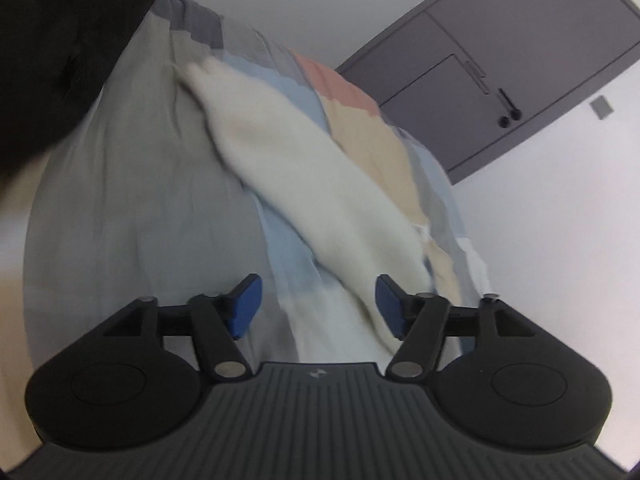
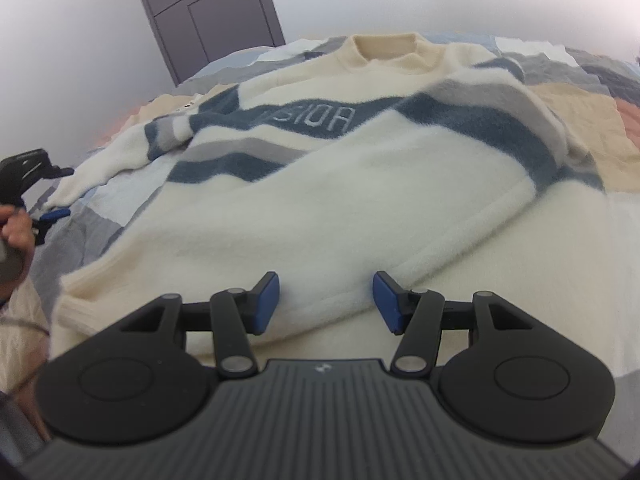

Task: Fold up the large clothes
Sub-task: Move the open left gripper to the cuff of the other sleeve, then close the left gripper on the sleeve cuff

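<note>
Sweater point(image 2: 320, 184) lies spread out on the bed point(image 2: 580, 120), front side up. It is fluffy and white, with dark blue and grey stripes across the chest and letters on the blue band. Its cream collar point(image 2: 384, 50) points to the far side of the bed, toward the grey door point(image 2: 208, 12). The bed cover is a patchwork of blue, grey, tan and pink squares.

The right gripper point(image 2: 326, 300) hangs over the bottom hem of the sweater. Its blue fingers point(image 2: 268, 302) stand apart, with the hem under the gap, and they squeeze nothing.

One sleeve point(image 2: 100, 164) stretches out to the left edge of the bed. The left gripper point(image 2: 44, 208) is just beside the sleeve's cuff there, and a hand point(image 2: 14, 232) holds it.

In the left wrist view the picture is tilted and blurry. The left gripper's fingers point(image 1: 244, 304) are wide apart. The white sleeve runs on a slant through the gap and close to the right finger, but the fingers do not pinch it. A dark cloth point(image 1: 60, 40) fills the top left corner.
</note>
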Tool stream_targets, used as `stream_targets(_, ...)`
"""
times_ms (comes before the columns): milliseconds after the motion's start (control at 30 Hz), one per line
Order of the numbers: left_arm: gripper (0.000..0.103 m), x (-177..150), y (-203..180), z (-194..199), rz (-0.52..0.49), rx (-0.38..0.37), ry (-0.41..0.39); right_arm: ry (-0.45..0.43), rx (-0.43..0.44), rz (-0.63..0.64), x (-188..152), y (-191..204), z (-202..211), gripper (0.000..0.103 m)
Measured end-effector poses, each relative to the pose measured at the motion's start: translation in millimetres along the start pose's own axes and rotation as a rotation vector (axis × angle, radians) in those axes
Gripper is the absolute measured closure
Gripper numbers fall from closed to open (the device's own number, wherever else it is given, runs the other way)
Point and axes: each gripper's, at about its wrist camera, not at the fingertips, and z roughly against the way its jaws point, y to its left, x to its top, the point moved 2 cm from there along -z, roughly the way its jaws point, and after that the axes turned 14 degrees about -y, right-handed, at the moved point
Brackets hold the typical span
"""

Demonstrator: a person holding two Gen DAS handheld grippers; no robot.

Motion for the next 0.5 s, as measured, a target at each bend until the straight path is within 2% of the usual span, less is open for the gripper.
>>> stream_targets(67, 0.032, 15.0, 5.3, -18.1, 0.010, 0.013, 0.035, -0.004, 0.008, 0.032, -1.2, 2.6, -2.3, 0.047)
stream_targets(133, 0.032, 32.8, 10.1, -29.3, 0.017, 0.018, 0.008, -0.011, 0.010, 0.041, -1.1, 3.5, -3.0, 0.047)
stream_targets(233, 0.032, 51.5, 22.9, -47.0, 0.075, 0.031, 0.018, -0.025, 0.020, 0.016, 2.1, 0.1, -4.4, 0.047)
stream_targets(367, 0.032, 62.5, 31.3, -69.0, 0.094, 0.035, 0.010, -0.035, 0.021, -0.016, 3.8, -4.5, -11.1, 0.047)
stream_targets(500, 0.033, 65.6, 37.2, -91.3, 0.100, 0.073, 0.001, -0.047, 0.011, 0.033, 2.2, 0.9, -17.4, 0.047)
